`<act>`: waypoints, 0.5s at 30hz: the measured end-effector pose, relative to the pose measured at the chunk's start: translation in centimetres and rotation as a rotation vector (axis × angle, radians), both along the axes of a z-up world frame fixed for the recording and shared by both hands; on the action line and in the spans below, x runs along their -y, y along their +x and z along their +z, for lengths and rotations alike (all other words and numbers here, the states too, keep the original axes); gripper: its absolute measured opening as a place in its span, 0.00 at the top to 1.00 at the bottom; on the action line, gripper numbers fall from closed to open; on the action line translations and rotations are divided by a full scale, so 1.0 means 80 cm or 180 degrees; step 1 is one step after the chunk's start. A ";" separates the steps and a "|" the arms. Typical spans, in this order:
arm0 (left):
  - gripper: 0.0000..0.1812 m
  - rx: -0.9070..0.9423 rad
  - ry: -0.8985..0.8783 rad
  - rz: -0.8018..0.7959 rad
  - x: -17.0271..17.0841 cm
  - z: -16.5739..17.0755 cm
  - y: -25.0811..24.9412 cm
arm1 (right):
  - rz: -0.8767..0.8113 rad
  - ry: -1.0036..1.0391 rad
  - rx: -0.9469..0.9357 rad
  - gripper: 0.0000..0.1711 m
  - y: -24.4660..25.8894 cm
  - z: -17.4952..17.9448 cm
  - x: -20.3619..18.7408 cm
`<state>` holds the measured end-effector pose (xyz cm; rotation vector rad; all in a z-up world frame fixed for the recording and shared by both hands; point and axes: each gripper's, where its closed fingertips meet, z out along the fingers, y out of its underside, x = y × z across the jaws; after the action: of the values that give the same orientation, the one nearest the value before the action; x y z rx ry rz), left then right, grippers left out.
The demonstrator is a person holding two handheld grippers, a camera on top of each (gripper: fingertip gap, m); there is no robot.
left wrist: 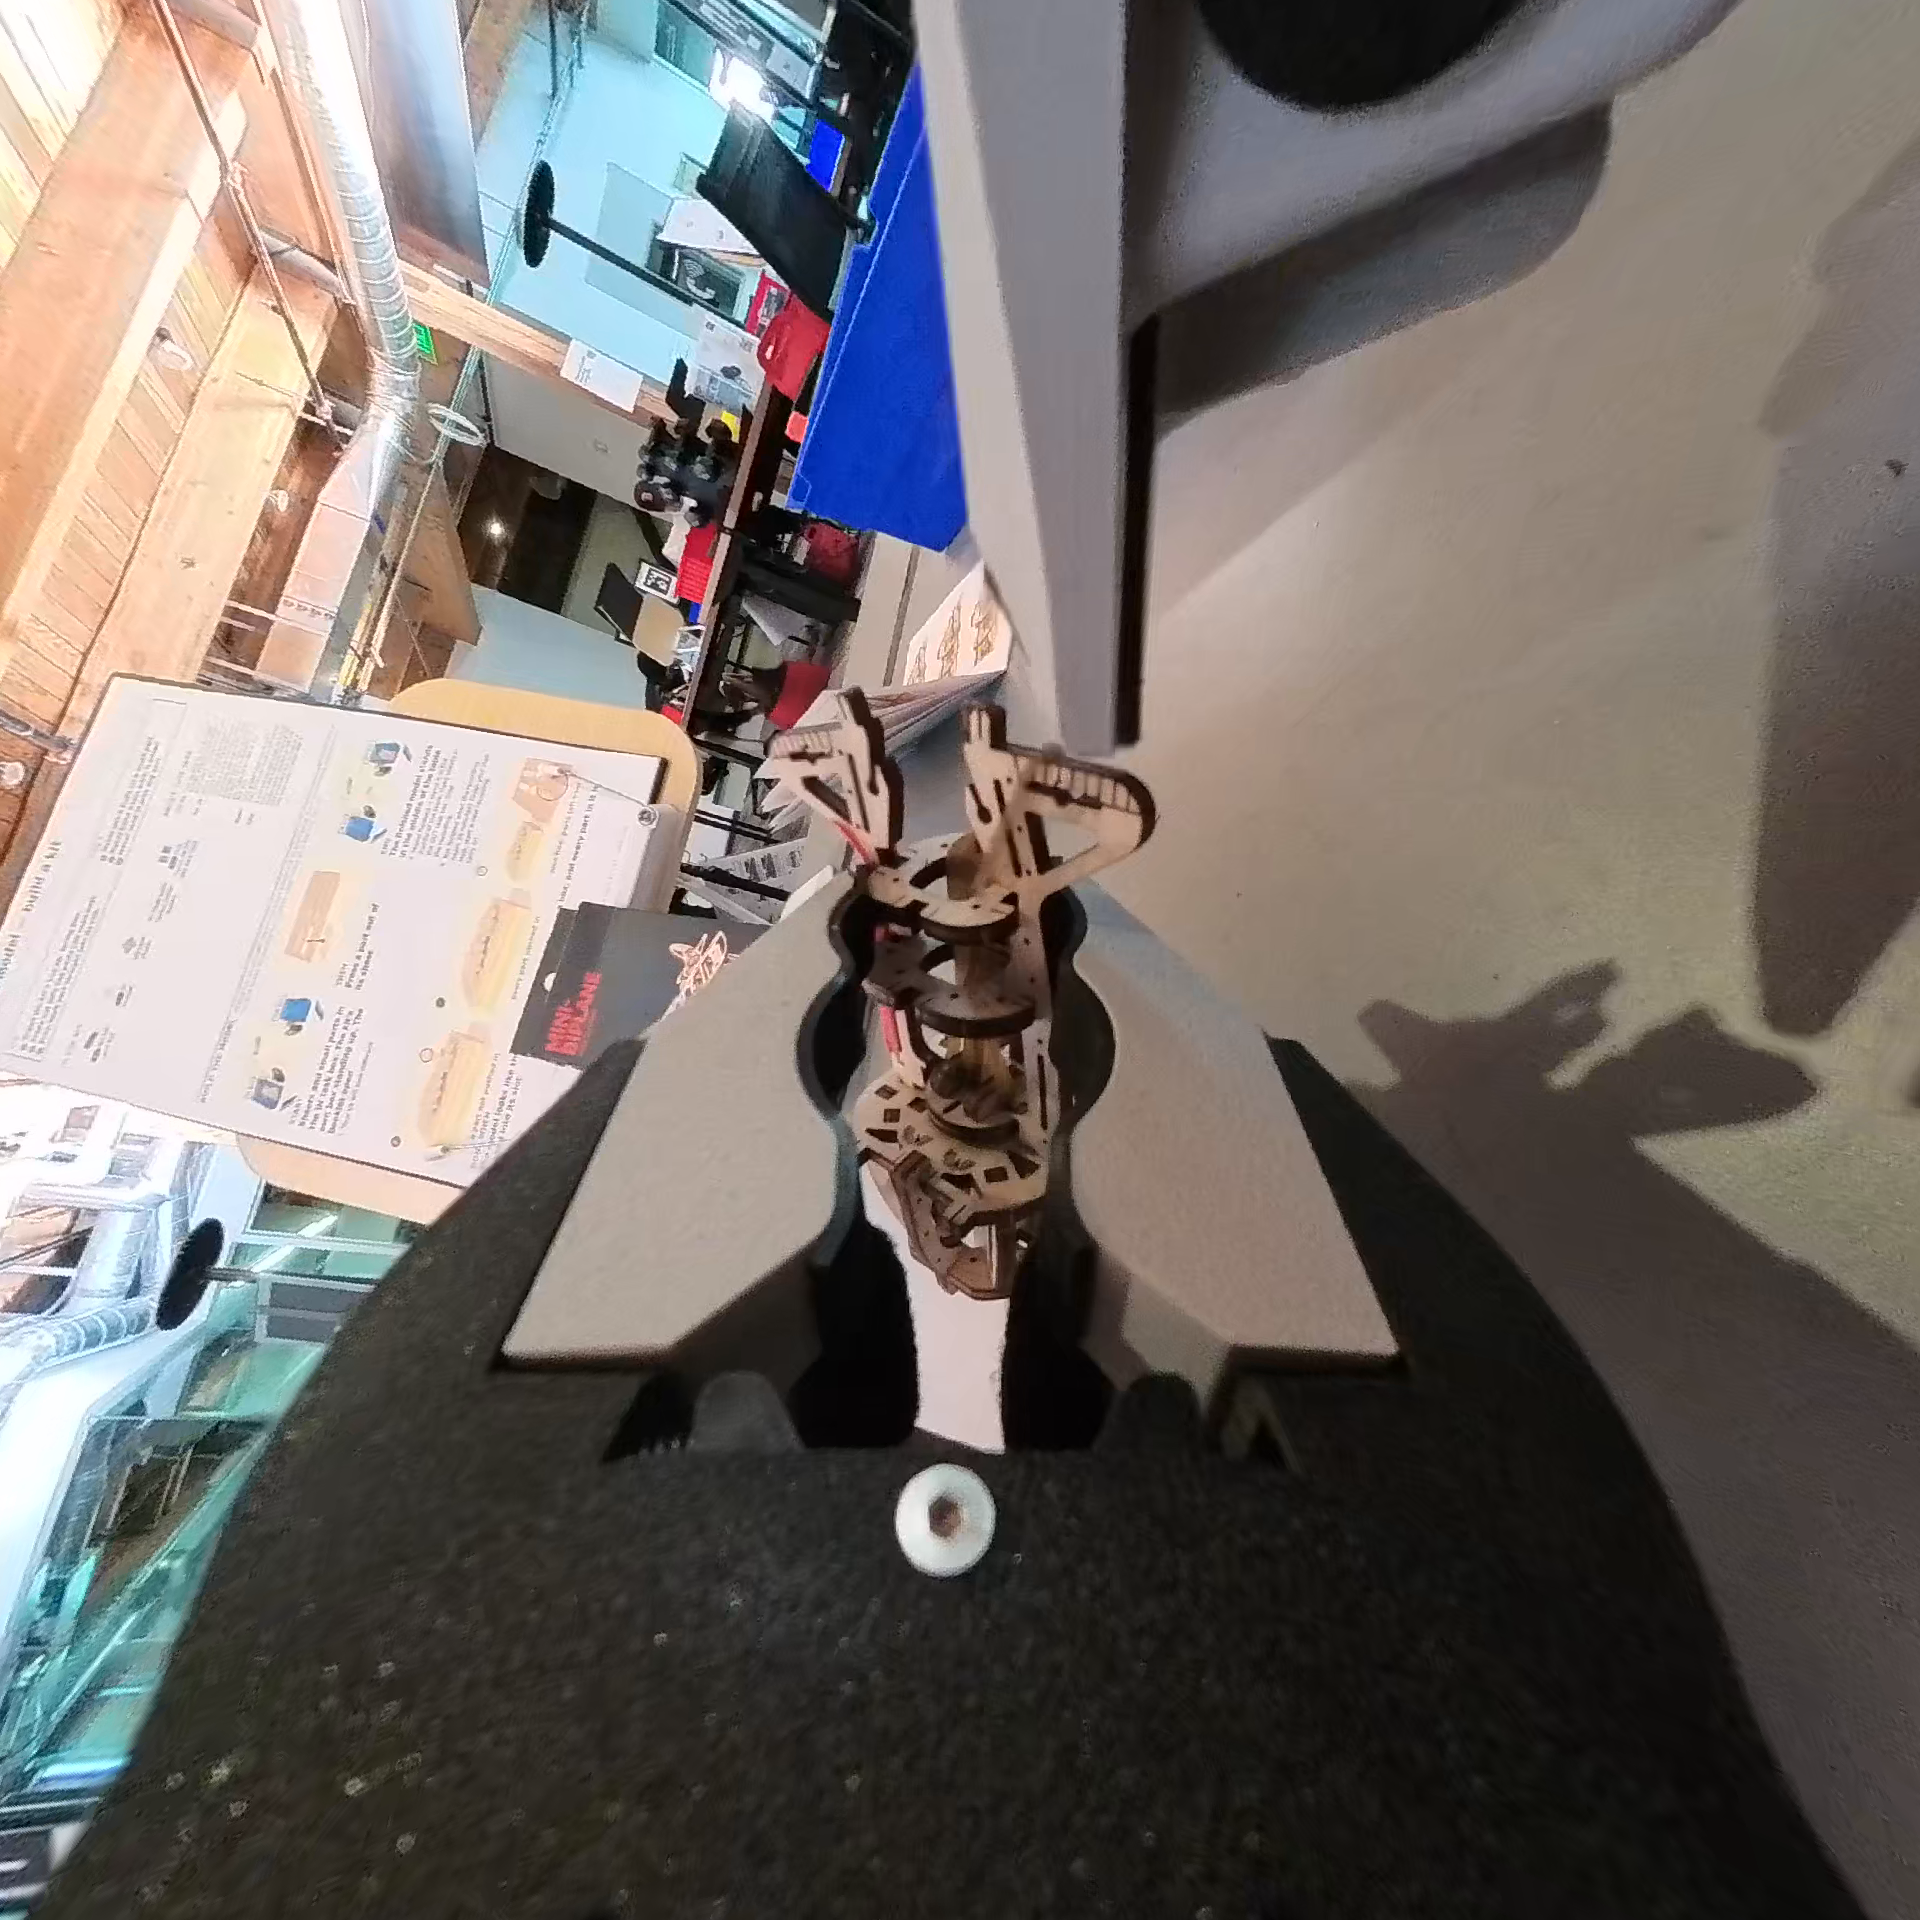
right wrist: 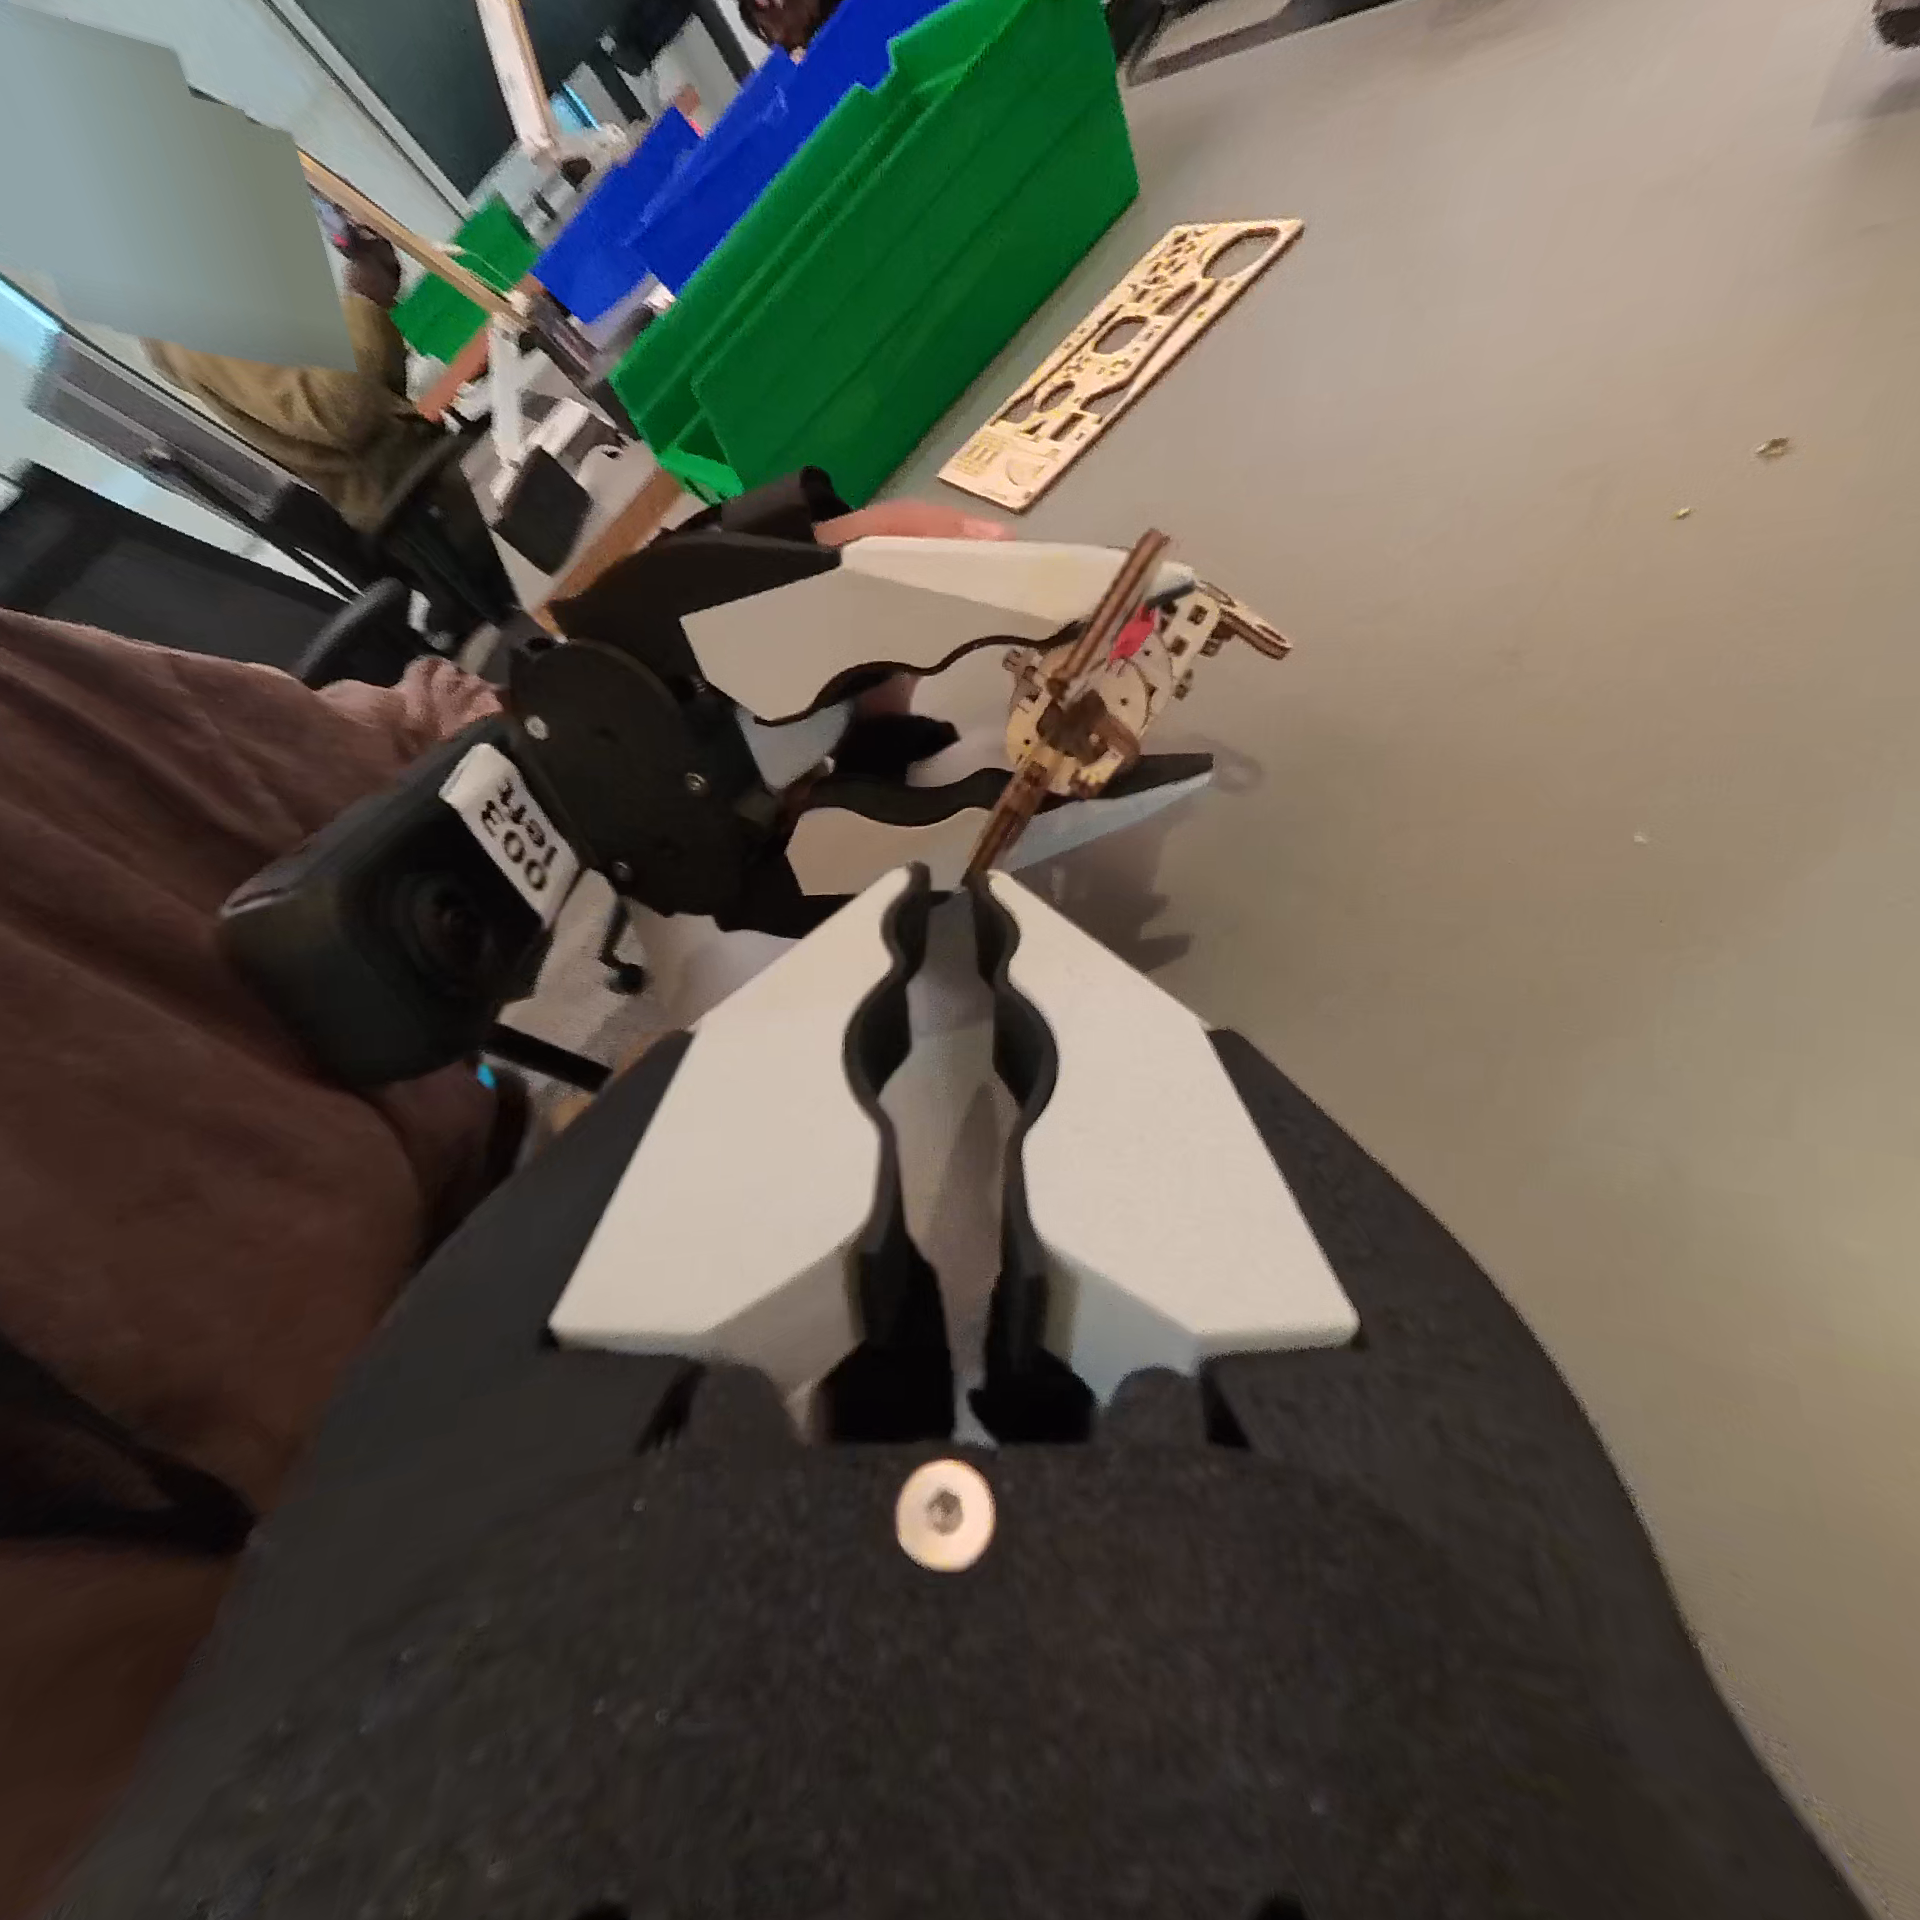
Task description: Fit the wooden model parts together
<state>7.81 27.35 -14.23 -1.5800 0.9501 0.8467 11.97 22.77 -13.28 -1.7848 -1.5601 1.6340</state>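
Note:
My left gripper (left wrist: 956, 914) is shut on a partly built wooden model (left wrist: 961, 1049) made of stacked discs, with a bit of red inside. Two notched wing-like pieces (left wrist: 1081, 810) stick out past its fingertips. In the right wrist view the left gripper (right wrist: 1195, 675) holds the model (right wrist: 1101, 696) just above the grey table (right wrist: 1558, 935). My right gripper (right wrist: 948, 883) is shut, its tips pinching the lower end of a thin wooden strip (right wrist: 1049, 748) that runs slantwise through the model. A grey finger of the right gripper (left wrist: 1039, 468) reaches down to the model in the left wrist view.
A punched-out wooden parts sheet (right wrist: 1122, 364) lies on the table beyond the grippers. Green bins (right wrist: 883, 291) and blue bins (right wrist: 675, 208) stand along the far edge. An instruction sheet (left wrist: 312, 914) and a black package card (left wrist: 623, 977) stand behind. A brown sleeve (right wrist: 156, 935) is at left. About 6 centimeters separates my left fingertips from my right.

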 end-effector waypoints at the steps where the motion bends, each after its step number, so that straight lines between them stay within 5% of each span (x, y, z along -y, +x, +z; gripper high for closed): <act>1: 0.84 0.0036 -0.0018 -0.0014 0.000 0.000 0.000 | 0.0020 -0.0038 -0.0053 0.95 0.002 0.001 0.000; 7: 0.84 0.0698 -0.0186 -0.0100 0.002 0.006 0.000 | 0.0066 0.0841 -0.0391 0.83 -0.001 -0.004 -0.006; 15: 0.84 0.2365 -0.0568 -0.0922 0.018 0.030 0.032 | 0.0126 0.1849 -0.1164 0.88 -0.011 0.047 -0.007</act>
<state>10.36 25.87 -11.87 -1.6659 0.6850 -0.0520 11.06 23.34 -9.50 -1.0963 -1.6685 1.2477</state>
